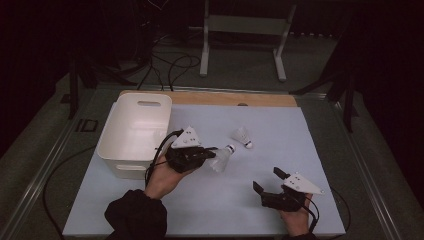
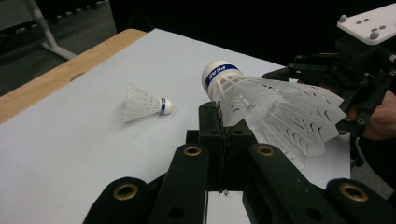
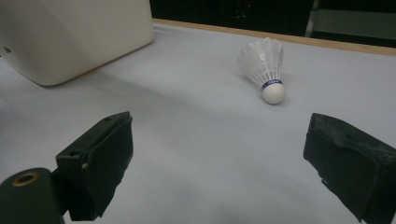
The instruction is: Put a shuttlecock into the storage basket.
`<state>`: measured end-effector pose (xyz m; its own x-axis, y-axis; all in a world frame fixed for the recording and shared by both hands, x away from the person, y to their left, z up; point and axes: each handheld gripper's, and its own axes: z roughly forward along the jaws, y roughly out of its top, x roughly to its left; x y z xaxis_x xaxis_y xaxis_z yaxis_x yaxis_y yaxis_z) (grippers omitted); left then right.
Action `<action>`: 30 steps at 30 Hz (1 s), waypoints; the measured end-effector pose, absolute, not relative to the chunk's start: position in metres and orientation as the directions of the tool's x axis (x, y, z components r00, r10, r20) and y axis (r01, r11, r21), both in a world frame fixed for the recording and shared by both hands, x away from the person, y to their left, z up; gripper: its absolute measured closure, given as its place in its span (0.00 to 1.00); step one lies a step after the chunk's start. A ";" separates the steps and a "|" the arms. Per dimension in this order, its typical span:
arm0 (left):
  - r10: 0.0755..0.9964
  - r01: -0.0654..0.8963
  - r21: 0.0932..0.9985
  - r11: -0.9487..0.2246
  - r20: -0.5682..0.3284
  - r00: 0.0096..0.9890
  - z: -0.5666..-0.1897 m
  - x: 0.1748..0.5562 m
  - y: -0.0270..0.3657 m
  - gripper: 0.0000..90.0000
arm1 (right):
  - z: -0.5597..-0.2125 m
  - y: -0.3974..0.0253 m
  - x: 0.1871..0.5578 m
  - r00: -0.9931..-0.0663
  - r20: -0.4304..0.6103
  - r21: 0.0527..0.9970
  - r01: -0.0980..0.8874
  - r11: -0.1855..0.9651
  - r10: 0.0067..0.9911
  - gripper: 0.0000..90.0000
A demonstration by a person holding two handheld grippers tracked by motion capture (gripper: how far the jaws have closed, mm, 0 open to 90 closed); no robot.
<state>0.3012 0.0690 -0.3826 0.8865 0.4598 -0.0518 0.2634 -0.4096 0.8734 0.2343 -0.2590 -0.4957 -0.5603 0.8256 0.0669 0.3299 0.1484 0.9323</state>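
Observation:
My left gripper (image 1: 212, 154) is shut on the skirt edge of a white shuttlecock (image 1: 223, 157) beside the white bin (image 1: 116, 131). In the left gripper view the jaws (image 2: 222, 116) pinch the skirt, and this shuttlecock (image 2: 266, 102) points its blue-banded cork up and away. A second shuttlecock (image 1: 241, 136) lies on its side on the pale sheet, farther back (image 2: 144, 105). My right gripper (image 1: 267, 179) is open near the front right, with nothing between its jaws. The right gripper view looks past the open jaws (image 3: 224, 154) at the lying shuttlecock (image 3: 266, 70).
The white bin (image 3: 70, 37) stands at the sheet's back left with its inside bare. A wooden table edge (image 1: 235, 98) runs behind the pale sheet (image 1: 280, 150). Cables and a metal stand (image 1: 245, 30) are on the floor beyond. The right gripper's body (image 2: 355, 60) is close to the held shuttlecock.

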 end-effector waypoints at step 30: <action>0.477 0.264 0.875 -0.406 -0.044 0.878 -0.376 0.303 0.080 1.00 | -0.496 -0.259 0.234 -0.557 0.066 0.933 0.330 0.147 0.828 0.09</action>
